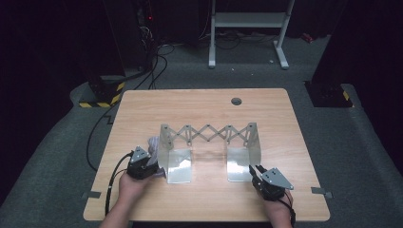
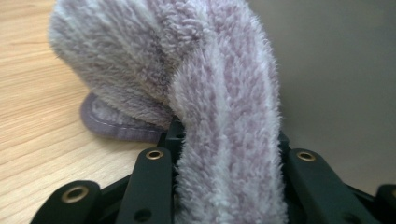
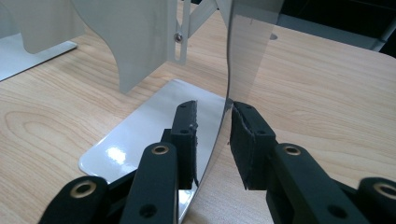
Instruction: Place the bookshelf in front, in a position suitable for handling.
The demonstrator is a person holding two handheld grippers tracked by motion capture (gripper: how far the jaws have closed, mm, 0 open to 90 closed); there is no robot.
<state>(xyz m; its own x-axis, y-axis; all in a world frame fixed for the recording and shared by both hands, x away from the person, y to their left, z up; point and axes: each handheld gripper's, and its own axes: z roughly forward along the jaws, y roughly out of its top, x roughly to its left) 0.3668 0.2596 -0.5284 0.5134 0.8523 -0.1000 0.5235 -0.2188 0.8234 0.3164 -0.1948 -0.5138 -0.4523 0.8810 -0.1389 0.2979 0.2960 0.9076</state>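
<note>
The right gripper (image 3: 212, 116) clamps the expandable metal rack's (image 1: 209, 133) right end plate (image 3: 245, 51) — steadying it — while the left gripper (image 2: 224, 154) holds a fuzzy lilac sock (image 2: 205, 93) at the rack's left end, ready for loading.

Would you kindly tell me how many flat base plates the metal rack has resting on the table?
2: the left base plate beside the left gripper, the right base plate near the right gripper.

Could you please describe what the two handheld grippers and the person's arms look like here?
Both the left gripper and the right gripper are black, each with two flat black jaws studded with brass-coloured eyelets and a grey three-cornered plate on top. A black cable trails from each. The forearms are bare, with no sleeves in view.
</note>
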